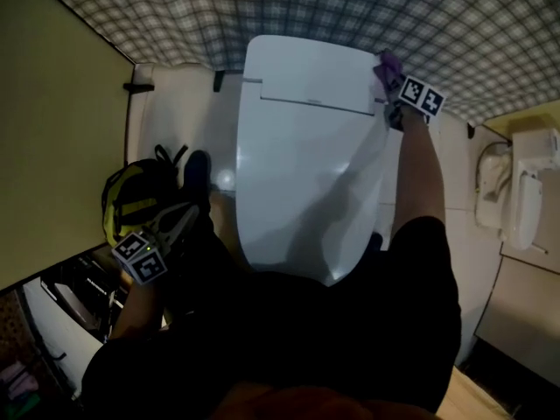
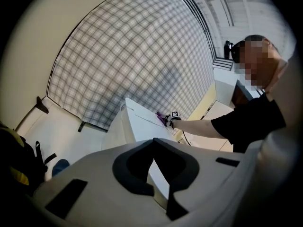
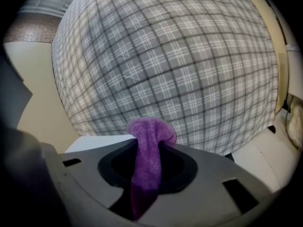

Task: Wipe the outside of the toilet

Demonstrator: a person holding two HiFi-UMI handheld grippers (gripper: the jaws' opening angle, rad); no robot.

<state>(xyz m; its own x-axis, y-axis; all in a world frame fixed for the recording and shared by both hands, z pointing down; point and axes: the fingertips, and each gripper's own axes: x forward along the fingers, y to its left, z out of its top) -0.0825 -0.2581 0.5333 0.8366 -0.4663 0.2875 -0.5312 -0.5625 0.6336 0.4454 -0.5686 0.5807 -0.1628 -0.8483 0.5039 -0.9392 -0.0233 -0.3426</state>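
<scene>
The closed toilet [image 1: 302,164] runs lengthwise out from the plaid wall [image 1: 350,11], nose toward the person. At its rear corner the right gripper [image 1: 391,77] pinches a purple cloth [image 1: 386,62]. The left gripper [image 1: 184,217] has its jaws together, empty.

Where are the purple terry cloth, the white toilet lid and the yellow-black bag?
purple terry cloth [image 3: 144,160], right gripper view, strip between jaws
white toilet lid [image 1: 297,173], head view, lid's middle
yellow-black bag [image 1: 131,201], head view, top
</scene>
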